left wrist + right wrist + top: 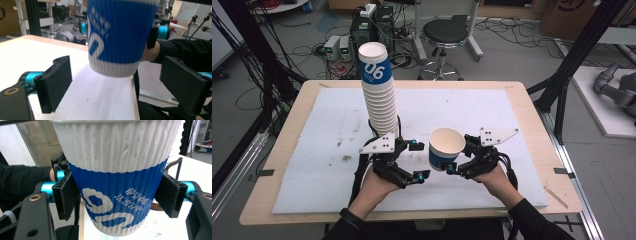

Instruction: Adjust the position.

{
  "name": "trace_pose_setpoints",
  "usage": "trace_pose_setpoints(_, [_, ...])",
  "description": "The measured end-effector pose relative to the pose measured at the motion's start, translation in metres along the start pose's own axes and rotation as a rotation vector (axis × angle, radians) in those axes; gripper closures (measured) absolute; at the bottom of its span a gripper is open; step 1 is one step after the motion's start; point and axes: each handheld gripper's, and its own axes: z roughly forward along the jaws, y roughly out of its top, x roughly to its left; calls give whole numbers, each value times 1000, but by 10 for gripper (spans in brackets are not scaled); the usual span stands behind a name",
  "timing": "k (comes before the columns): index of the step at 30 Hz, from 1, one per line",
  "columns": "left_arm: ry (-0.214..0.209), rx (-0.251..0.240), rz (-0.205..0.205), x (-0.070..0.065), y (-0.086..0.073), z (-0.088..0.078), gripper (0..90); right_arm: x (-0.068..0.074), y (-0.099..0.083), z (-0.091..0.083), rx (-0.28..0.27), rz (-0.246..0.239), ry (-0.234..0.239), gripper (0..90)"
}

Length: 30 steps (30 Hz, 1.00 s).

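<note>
One empty paper cup (446,148) sits clamped in the right hand-held gripper (458,156); the left hand-held gripper (416,160) gapes.

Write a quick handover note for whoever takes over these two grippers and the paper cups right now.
Left gripper: open, jaws apart and touching nothing.
Right gripper: shut on the single cup, held upright above the white mat.
Cup stack: standing on the mat behind the left gripper.
Done: one cup is apart from the stack.
Left: probably set the cup down, then separate the next.
</note>
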Motion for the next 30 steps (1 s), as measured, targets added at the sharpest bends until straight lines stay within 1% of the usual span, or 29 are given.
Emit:
trace_pose_setpoints(4, [-9, 22, 10, -2, -3, 8, 108, 0, 2, -1, -13, 11, 6, 265])
trace_pose_setpoints(6, [-13, 18, 13, -3, -3, 11, 108, 0, 2, -1, -14, 21, 3, 265])
trace_pose_setpoints(7, [-14, 16, 12, -4, -3, 12, 108, 0, 2, -1, -11, 28, 10, 265])
trace_pose_setpoints(8, [-13, 17, 16, -3, -3, 13, 108, 0, 1, -1, -11, 23, 6, 265])
trace_pose_setpoints(11, [-3, 14, 13, -3, -3, 17, 108, 1, 1, 1, -10, 39, 15, 265])
trace_pose_setpoints(16, [-1, 19, 8, -4, -4, 22, 108, 5, 0, 6, 4, 30, 26, 265])
trace_pose_setpoints(18, [6, 27, 8, -4, -4, 23, 113, 6, 0, 8, 12, 24, 25, 265])
trace_pose_setpoints(19, [1, 30, 5, -4, -4, 23, 115, 7, 0, 9, 13, 25, 26, 265])
trace_pose_setpoints(21, [2, 27, 4, -4, -5, 24, 132, 8, -1, 11, 15, 25, 24, 265])
trace_pose_setpoints(22, [-6, 25, 4, -4, -4, 23, 138, 8, -1, 11, 14, 24, 28, 265])
trace_pose_setpoints(27, [-14, 33, 11, -5, -4, 22, 264, 8, -2, 13, 23, 22, 27, 264])
trace_pose_setpoints(28, [-19, 32, 9, -5, -4, 22, 277, 8, -2, 13, 21, 22, 25, 265])
trace_pose_setpoints(30, [-16, 33, 9, -6, -4, 22, 295, 8, -2, 13, 20, 17, 24, 265])
